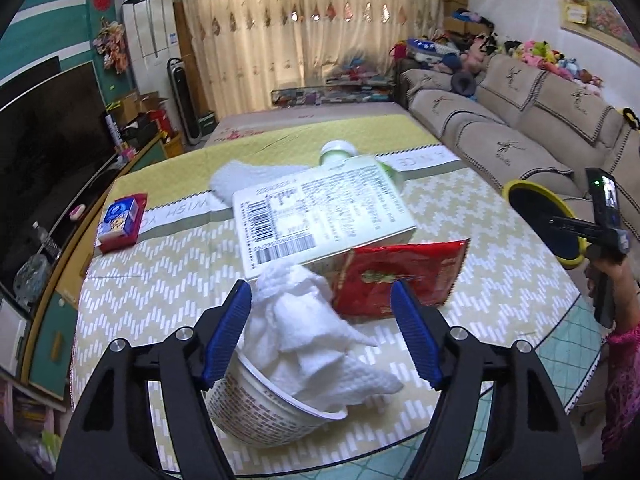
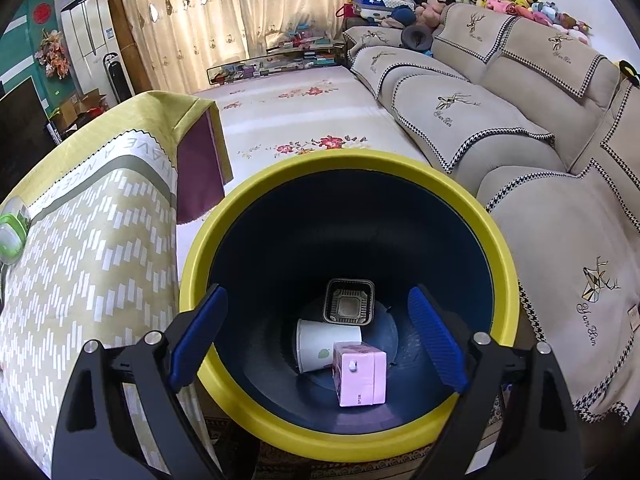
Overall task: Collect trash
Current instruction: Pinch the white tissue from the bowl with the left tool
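On table (image 1: 120, 292), far left: red/blue carton (image 1: 120, 220), flat on the patterned cloth, well apart from other items. Ctr-left: paper bowl (image 1: 260, 412) lying tilted w/ crumpled white tissue (image 1: 316, 332) spilling from its mouth. Left gripper (image 1: 322, 332) straddles the tissue and bowl rim; left pad is against the bowl/tissue, right pad clear of both, so jaws stand part-open w/ no firm grip shown. Behind the tissue: white box (image 1: 320, 220), barcode label up, overlapping a second tissue wad (image 1: 236, 180) and a green-capped bottle (image 1: 340, 152) at its far end. Just right of the tissue: red snack wrapper (image 1: 400, 276), touching the box's near edge. Far right, left wrist view: bin (image 1: 516, 192) seen edge-on beside table, w/ a hand (image 1: 612, 280) on the other gripper's handle.

Right wrist view: right gripper (image 2: 318, 332) jaws wide, nothing between pads, aimed into the yellow-rimmed bin interior. Bin contents: black tray (image 2: 349, 306), white cup (image 2: 320, 344) on its side, pink carton (image 2: 360, 372) nearest camera. Sofa (image 2: 540, 160) to the right.
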`<state>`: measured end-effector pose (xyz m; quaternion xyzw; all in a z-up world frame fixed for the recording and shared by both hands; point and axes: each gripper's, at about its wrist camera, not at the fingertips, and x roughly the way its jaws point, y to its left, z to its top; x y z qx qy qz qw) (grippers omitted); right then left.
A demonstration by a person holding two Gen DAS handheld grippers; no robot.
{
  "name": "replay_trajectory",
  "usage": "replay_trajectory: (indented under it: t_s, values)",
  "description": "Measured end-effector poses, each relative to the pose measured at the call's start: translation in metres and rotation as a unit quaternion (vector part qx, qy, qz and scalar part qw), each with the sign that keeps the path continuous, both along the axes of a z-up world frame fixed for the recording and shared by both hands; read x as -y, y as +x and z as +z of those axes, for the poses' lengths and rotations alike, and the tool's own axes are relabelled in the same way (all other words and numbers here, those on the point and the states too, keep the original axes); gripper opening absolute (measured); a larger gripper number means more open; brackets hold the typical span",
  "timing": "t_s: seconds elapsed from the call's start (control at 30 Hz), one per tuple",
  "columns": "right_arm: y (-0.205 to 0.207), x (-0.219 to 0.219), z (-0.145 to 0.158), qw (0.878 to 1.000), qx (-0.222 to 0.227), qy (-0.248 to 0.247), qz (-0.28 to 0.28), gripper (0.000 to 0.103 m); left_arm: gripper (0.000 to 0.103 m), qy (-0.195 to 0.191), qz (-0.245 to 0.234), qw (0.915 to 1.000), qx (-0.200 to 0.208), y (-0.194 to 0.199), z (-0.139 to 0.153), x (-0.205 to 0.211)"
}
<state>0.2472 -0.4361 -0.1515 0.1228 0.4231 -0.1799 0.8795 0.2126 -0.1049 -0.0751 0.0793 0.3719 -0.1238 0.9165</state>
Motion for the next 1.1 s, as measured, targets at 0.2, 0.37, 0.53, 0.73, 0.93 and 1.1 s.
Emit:
replay_trajectory:
  t_s: [0.2, 0.37, 0.53, 0.73, 0.93, 1.1]
  values:
    - [0.003, -0.003, -0.004, 1.000, -0.002, 0.006, 0.006, 0.087, 0.031, -0.008, 0.014, 0.9997, -0.017, 0.008, -0.006, -0.007]
    - [0.005, -0.006, -0.002, 1.000, 0.001, 0.009, 0.011, 0.087, 0.011, -0.028, 0.007, 0.9995, -0.016, 0.007, 0.001, -0.008]
    - [0.003, -0.008, 0.004, 1.000, 0.009, 0.010, 0.015, 0.087, 0.010, -0.032, -0.013, 0.9994, 0.004, -0.001, 0.021, -0.003]
    - [-0.001, -0.009, 0.008, 1.000, 0.014, 0.012, 0.018, 0.087, 0.010, -0.031, -0.020, 0.9982, 0.047, -0.005, 0.059, -0.001]
    - [-0.007, -0.006, 0.009, 1.000, 0.016, 0.015, 0.018, 0.087, 0.010, -0.030, -0.026, 0.9967, 0.070, -0.008, 0.084, 0.003]
    - [-0.012, -0.012, 0.018, 0.999, 0.029, 0.029, 0.036, 0.087, 0.010, -0.023, -0.041, 0.9947, 0.091, -0.014, 0.106, 0.010]
